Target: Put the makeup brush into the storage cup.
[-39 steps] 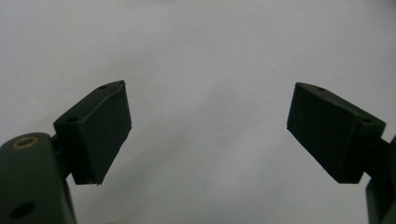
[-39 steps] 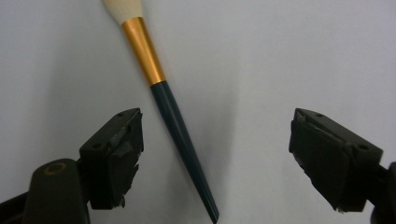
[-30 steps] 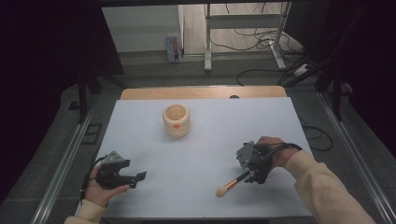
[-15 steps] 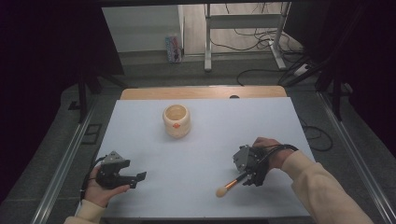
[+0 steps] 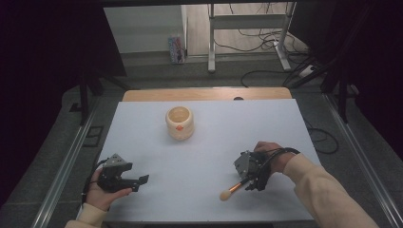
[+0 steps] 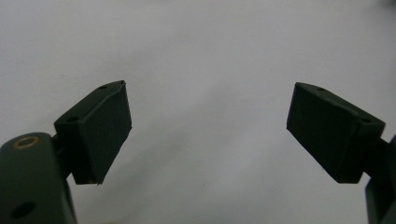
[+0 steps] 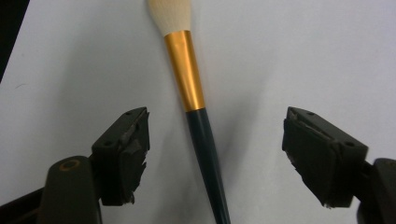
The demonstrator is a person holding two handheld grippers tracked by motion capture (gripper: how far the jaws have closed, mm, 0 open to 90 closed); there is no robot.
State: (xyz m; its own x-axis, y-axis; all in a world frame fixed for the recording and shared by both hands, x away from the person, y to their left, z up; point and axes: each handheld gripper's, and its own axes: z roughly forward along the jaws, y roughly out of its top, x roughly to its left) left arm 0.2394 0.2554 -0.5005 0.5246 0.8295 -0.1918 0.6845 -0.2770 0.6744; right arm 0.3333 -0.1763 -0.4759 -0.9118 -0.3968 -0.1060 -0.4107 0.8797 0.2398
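The makeup brush (image 7: 196, 116) lay flat on the white surface (image 5: 204, 142) near its front right edge, its dark handle running between the jaws of the right tool (image 7: 215, 154), its gold ferrule and pale bristles beyond them. Those jaws had just been closing but stood spread, neither pad touching the handle. The left tool (image 6: 208, 130), held low at the front left, had its jaws spread over bare surface. A cream cup (image 5: 179, 122) stood well apart, farther back.
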